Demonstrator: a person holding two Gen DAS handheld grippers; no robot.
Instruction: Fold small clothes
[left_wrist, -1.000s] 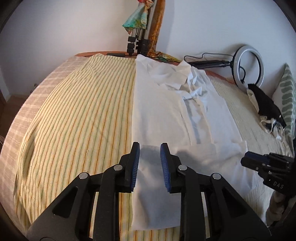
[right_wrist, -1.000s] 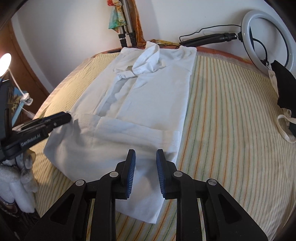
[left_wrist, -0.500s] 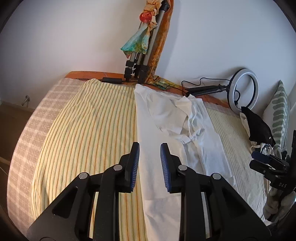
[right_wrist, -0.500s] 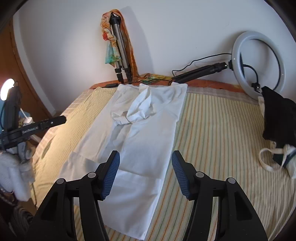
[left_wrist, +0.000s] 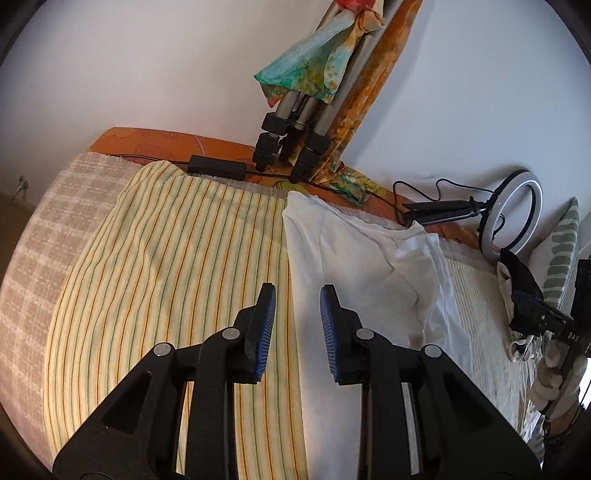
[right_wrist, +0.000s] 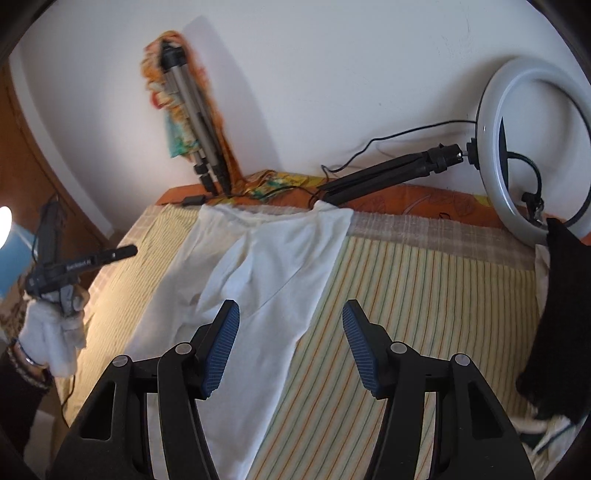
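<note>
- On the striped bedspread (left_wrist: 177, 280), a white shirt (left_wrist: 343, 266) is lying folded into a long narrow strip, its top end reaching toward the wall and its near end running out of view beneath both grippers; it is sitting flat and lengthwise, probably so that the next fold can be taken across it.
- Over the shirt's left edge, the left gripper (left_wrist: 294, 308) is hovering with its blue pads a narrow gap apart and nothing between them, so it is released, gripping no cloth.
- Over the shirt's right edge, the right gripper (right_wrist: 288, 325) is standing with its jaws spread wide; they have just been opening, and only air is showing between them while the fabric is lying on the bed below, so the shirt is looking let go rather than held.
- Seen from the right wrist, the person's hand (right_wrist: 55, 332), in a pale glove, is holding the left tool off the bed's left side, clear of the cloth.
- Against the far wall, a tripod (left_wrist: 295, 122) draped with a colourful cloth is leaning, and a ring light (right_wrist: 532, 147) is resting beside a dark garment (right_wrist: 557, 314); these are sitting well apart from the shirt, seemingly leaving the middle of the bed for folding.
- Both grippers are tilting downward and sitting back from the cloth, which looks like a pause before a new grasp lower down, though I cannot tell where.
</note>
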